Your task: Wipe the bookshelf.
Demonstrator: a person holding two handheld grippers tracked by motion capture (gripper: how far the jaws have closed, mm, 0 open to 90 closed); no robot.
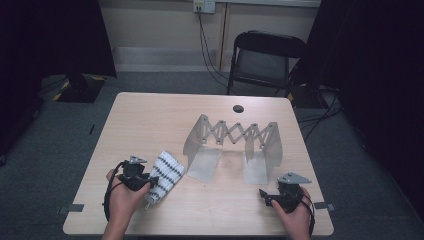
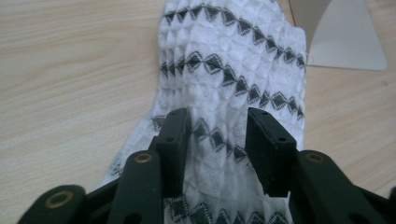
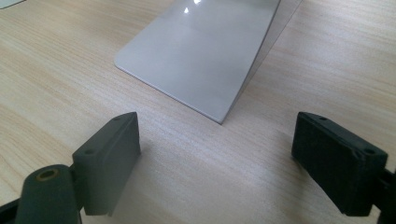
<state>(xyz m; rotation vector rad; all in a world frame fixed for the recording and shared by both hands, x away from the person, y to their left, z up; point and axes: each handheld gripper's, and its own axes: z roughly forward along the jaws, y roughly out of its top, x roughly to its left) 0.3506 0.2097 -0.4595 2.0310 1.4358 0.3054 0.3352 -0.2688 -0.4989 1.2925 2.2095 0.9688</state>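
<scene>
A: State the condition of the left gripper (image 2: 218,135).

B: Its jaws stand partly apart, with a moderate gap. The white cloth (image 2: 229,79) lies between and beneath them, but the pads do not press on it; a strip of fabric shows clear on the inner side of each jaw. The cloth rests on the table (image 1: 150,120).

A: And the right gripper (image 3: 217,154)?

B: Its jaws stand wide apart. Nothing is between them except bare wood. In the high view it sits near the front right edge of the table, held in the person's right hand (image 1: 295,215).

A: Describe the cloth.

B: It is white with a waffle weave, crossed by rows of dark diamond-shaped marks. In the high view the cloth (image 1: 162,175) lies at the front left of the table as a long, loosely bunched strip. Its near end sits at the left gripper (image 1: 142,181), and its far end lies just beside the left foot of the metal folding rack (image 1: 232,140).

A: Position of the rack?

B: It stands upright at mid-table, its scissor lattice spread between two end plates. The right gripper points at one flat foot (image 3: 205,60).
</scene>
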